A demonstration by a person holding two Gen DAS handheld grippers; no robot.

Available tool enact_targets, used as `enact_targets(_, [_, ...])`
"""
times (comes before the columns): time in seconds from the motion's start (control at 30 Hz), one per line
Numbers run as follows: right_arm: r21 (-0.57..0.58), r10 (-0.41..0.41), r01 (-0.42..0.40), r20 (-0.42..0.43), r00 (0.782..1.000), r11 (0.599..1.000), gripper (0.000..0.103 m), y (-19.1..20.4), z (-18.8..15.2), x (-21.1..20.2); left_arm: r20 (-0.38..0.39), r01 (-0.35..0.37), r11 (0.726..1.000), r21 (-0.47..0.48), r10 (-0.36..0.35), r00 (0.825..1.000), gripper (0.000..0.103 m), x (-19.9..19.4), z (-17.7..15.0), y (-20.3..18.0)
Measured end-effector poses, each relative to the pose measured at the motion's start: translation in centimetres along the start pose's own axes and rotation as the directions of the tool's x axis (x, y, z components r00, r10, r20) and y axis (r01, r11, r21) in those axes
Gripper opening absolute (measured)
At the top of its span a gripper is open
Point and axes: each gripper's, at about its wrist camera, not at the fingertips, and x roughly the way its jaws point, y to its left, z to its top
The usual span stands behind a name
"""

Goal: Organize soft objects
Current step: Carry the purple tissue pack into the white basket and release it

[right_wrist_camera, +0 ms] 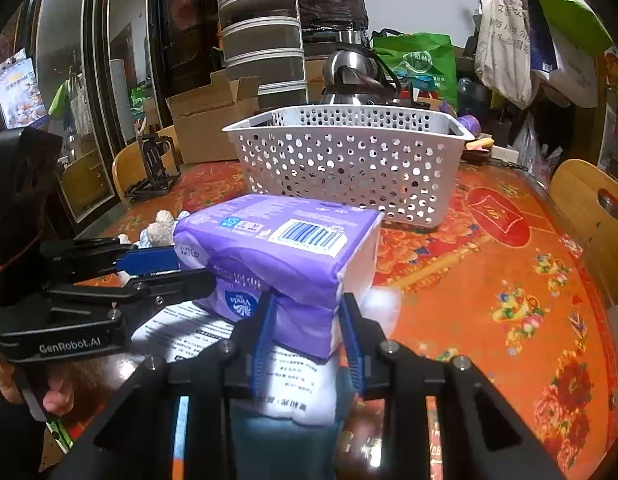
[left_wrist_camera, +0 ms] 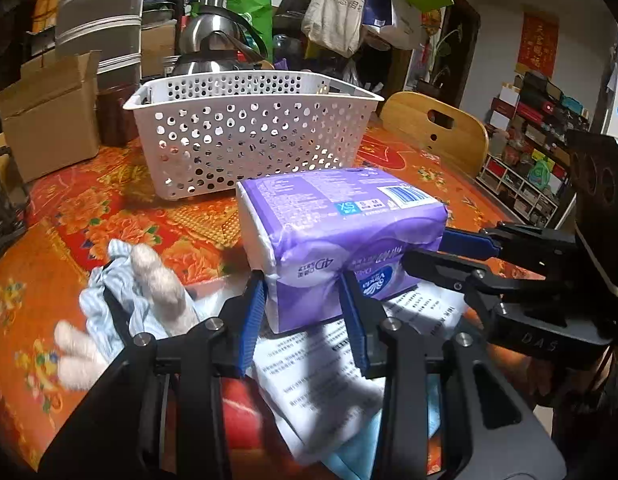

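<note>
Purple tissue pack (left_wrist_camera: 341, 236): soft plastic-wrapped block, barcode label on top, raised just above a white printed packet (left_wrist_camera: 333, 364) on the desk (left_wrist_camera: 109, 216). Left gripper (left_wrist_camera: 305, 308): jaws clamped on the near left corner of the pack, blue pads pressing its wrapper on both sides. Right gripper (right_wrist_camera: 307, 332): jaws clamped on the opposite near corner, pads dented into the wrapper; in the left wrist view the same gripper reaches in from the right edge and bites the pack's side. White basket (left_wrist_camera: 253, 136): perforated plastic, upright on the desk just behind the pack, not touching it; its inside is mostly hidden by the wall. Stuffed toy (left_wrist_camera: 157, 276): pale fuzzy limbs with a light blue striped cloth, lying on the desk left of the pack. Desk cover: orange and red floral cloth. Cardboard box (left_wrist_camera: 49, 128): open, at the far left of the desk. Steel kettle (left_wrist_camera: 217, 44): behind the basket. Wooden chair (left_wrist_camera: 437, 128): at the desk's right edge. Hand (right_wrist_camera: 49, 388): fingers wrapped on the left gripper's handle, seen low left in the right wrist view.
</note>
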Motion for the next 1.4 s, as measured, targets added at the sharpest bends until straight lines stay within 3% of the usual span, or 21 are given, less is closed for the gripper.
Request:
enact_targets(0.5, [-0.037,-0.024,0.028,0.088,0.996,0.999,0.031,2.6,2.0,-3.7,0.080,-0.043,0.999,-0.027,0.045,0.996,0.035,-5.9,1.4,-0.9])
enact_targets(0.67, [-0.059,-0.041,0.050,0.143,0.989,0.997,0.031,2.9,5.3,-5.7,0.127,-0.062,0.998,-0.015,0.063,0.990,0.035,-8.2,4.7,-1.7])
enact_targets(0.83, [-0.091,-0.053,0.070,0.177,0.983,0.993,0.031,2.1,11.0,-6.0,0.143,-0.084,0.996,-0.010,0.084,0.986,0.035,-9.1,10.5,-1.4])
enact_targets(1.07, [-0.042,-0.039,0.046,0.154,0.987,0.998,0.031,-1.4,17.2,-2.7,0.132,-0.096,0.995,0.000,0.096,0.987,0.035,-5.9,18.6,0.2])
enact_targets(1.4, [0.007,-0.024,0.024,0.111,0.994,1.000,0.031,-5.8,21.3,3.1,0.076,-0.119,0.993,-0.010,0.119,0.990,0.035,1.4,25.0,2.4])
